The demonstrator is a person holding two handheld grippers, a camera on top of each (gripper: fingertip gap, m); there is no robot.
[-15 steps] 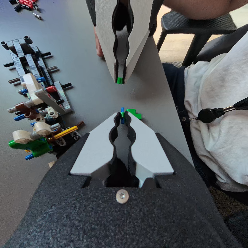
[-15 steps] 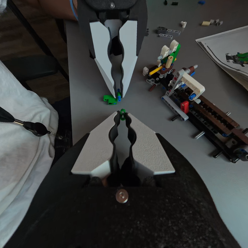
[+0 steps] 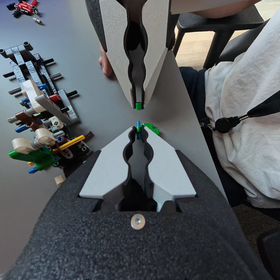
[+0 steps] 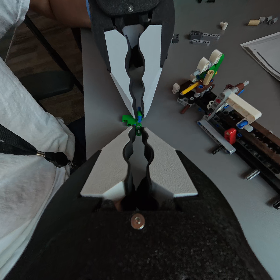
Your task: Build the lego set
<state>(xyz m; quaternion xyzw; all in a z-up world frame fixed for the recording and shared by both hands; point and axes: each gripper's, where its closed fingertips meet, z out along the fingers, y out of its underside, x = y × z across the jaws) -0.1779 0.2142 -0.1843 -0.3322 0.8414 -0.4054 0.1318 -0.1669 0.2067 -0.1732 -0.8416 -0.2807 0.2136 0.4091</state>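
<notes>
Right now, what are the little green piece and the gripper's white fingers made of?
The small green connector looks like hard glossy plastic: bright even colour, crisp moulded edges. The left gripper's white fingers look like matte plastic, possibly 3D-printed, with a grainy surface. Their dark inner lining may be rubber; unclear.

Right gripper point(image 4: 138, 130): lower centre of frame, closed on a green connector point(image 4: 138, 128).
Left gripper point(image 4: 138, 115): upper centre, pointed down-frame, clamped on a green piece point(image 4: 128, 119) with a blue pin point(image 4: 139, 117).
Gap: tips nearly met.
Model point(image 4: 227, 109): right side, laid on the grey table point(image 4: 174, 136).
Booklet point(image 4: 266, 51): upper right.
</notes>
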